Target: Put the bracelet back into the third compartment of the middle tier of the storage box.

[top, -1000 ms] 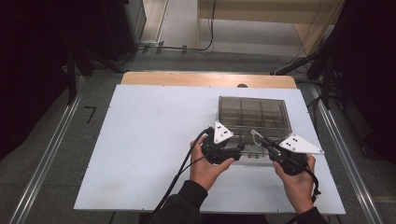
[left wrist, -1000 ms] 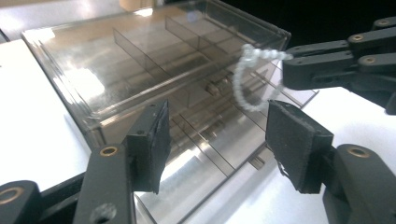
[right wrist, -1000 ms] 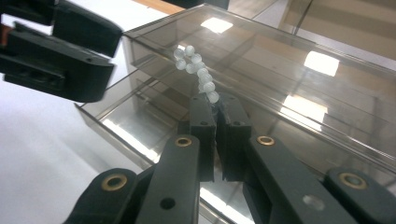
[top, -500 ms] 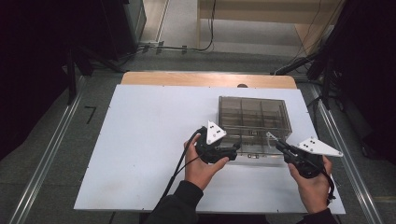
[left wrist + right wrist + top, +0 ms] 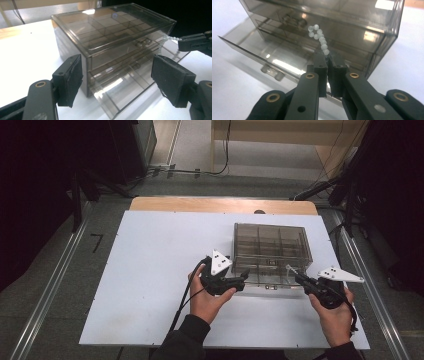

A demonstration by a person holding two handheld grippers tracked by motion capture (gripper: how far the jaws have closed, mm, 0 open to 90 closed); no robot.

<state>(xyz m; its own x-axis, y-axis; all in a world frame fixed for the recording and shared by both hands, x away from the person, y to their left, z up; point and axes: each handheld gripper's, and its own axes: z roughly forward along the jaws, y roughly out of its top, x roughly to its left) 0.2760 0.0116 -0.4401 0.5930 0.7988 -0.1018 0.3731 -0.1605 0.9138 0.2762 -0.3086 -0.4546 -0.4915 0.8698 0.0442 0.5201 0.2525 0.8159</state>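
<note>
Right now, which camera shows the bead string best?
The right gripper view: the bead string hangs close and sharp, pinched in the right hand-held gripper above the open drawer. The left gripper view shows it small at the edge; the high view, a faint thread.

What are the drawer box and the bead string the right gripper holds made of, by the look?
Drawer box: likely smoke-tinted clear plastic, perhaps acrylic, glossy; the dividers show through its walls and lamps glint on its lid. Bead string, pinched in the shut right gripper: small milky round beads with a soft sheen, possibly imitation pearl, plastic or glass; the look leaves it open.
</note>
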